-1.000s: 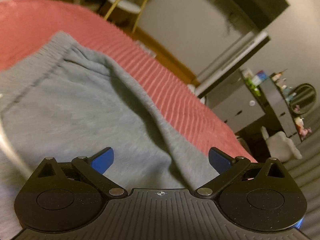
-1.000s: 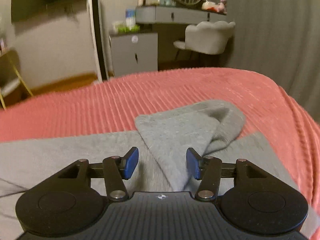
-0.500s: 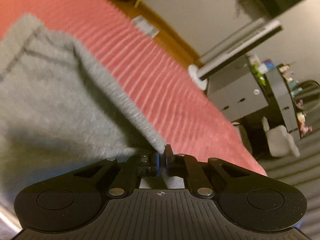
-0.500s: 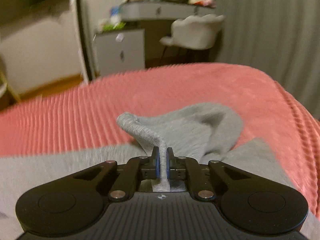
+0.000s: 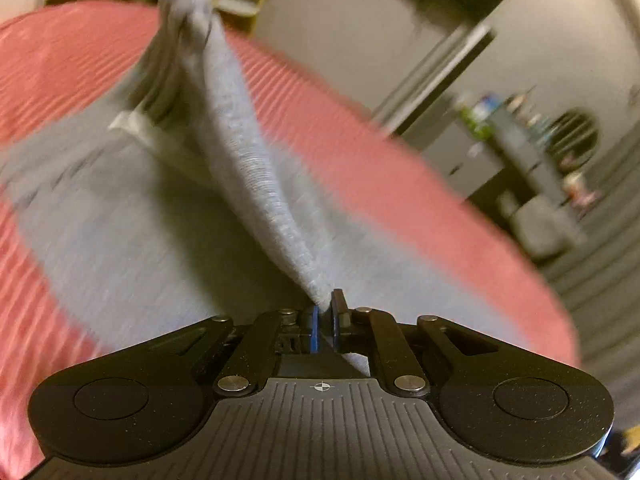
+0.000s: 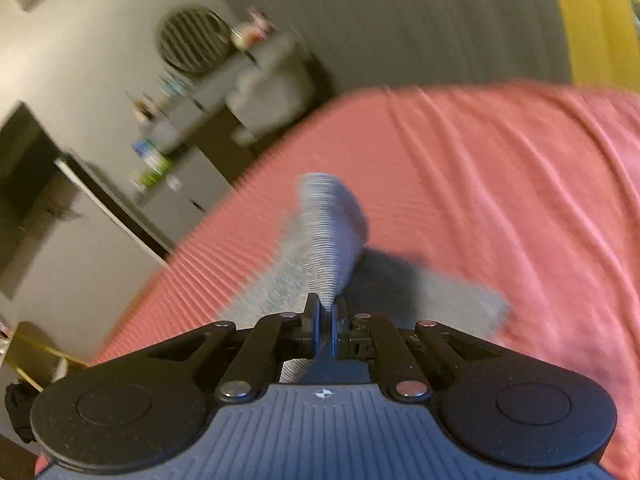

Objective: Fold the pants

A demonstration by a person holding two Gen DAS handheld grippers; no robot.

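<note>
Left gripper (image 5: pixel 325 307): my jaws are clamped tight on a ribbed edge of the pants (image 5: pixel 256 184); the cloth goes in between my blue pads from above.
Left cloth: from my pads a taut grey band climbs away and up to a bunched knot near the top of the view; the rest of the garment spreads flat and blurred underneath it.
Right gripper (image 6: pixel 326 310): my jaws are pinched together on another ribbed edge of the pants (image 6: pixel 320 236); a bit of grey pokes out below, behind the pads.
Right cloth: the gripped strip rises from my pads as a short rounded hump, with more grey fabric lying low to its right and left.
Bed (image 6: pixel 500 184): pink ribbed cover under the pants in both views, wrinkled on the right side.
Background: a dresser (image 6: pixel 188 128) with small items and a round mirror, smeared by blur.
</note>
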